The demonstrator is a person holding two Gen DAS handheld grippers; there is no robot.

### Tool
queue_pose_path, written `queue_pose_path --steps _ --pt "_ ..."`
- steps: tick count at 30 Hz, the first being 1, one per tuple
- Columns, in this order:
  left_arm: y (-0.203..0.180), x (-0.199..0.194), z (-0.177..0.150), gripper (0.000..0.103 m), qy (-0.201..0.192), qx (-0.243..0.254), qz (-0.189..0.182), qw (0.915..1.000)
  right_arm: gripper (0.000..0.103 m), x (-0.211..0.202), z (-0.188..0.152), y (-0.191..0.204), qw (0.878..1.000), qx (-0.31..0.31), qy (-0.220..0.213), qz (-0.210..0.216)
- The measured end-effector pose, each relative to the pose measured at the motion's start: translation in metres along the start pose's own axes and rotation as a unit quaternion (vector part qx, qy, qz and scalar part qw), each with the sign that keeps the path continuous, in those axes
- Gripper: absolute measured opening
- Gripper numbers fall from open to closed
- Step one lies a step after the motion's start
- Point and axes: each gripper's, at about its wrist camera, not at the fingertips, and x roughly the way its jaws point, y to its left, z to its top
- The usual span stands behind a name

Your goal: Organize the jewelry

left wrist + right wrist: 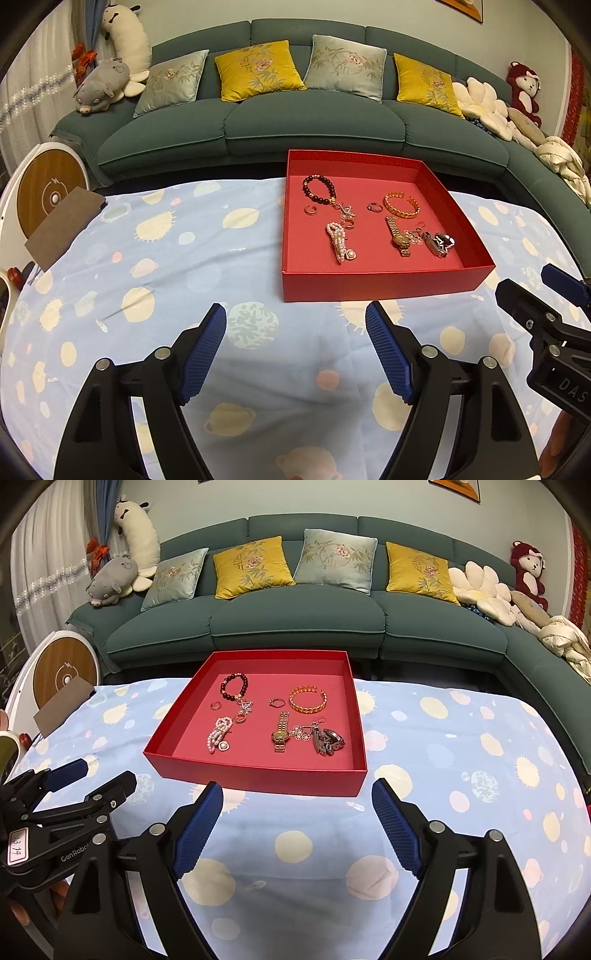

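I see the red box (258,775) mid-frame on the table (443,775), holding a gold watch (280,733) lying lengthwise front-to-back, a bangle (308,700) and beads (232,688). Both tongs, left (295,354) and right (297,834), gape empty.

We hold the left gripper (295,325) over the planet-print cloth (155,258) on the worktop, its jaws standing wide apart with nothing between them, just short of the red tray (384,284). Inside that tray lie a dark bead bracelet (318,190), a pearl strand (340,240), a gold watch (399,236) and an orange bangle (400,205). The right gripper (532,302) hangs beside the tray's near right corner.
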Motion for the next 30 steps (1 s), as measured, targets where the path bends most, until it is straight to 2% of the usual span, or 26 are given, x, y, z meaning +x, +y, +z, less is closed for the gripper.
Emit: queue_pose_path --steps 18,30 --pt "0.005 -0.001 0.001 0.076 -0.001 -0.014 0.007 0.9999 0.08 0.005 -0.002 0.005 1.0 -0.007 0.006 -0.003" --pt "0.001 -0.002 -0.002 0.076 -0.002 -0.007 0.01 0.9999 0.081 0.005 -0.007 0.018 1.0 -0.024 0.009 0.0"
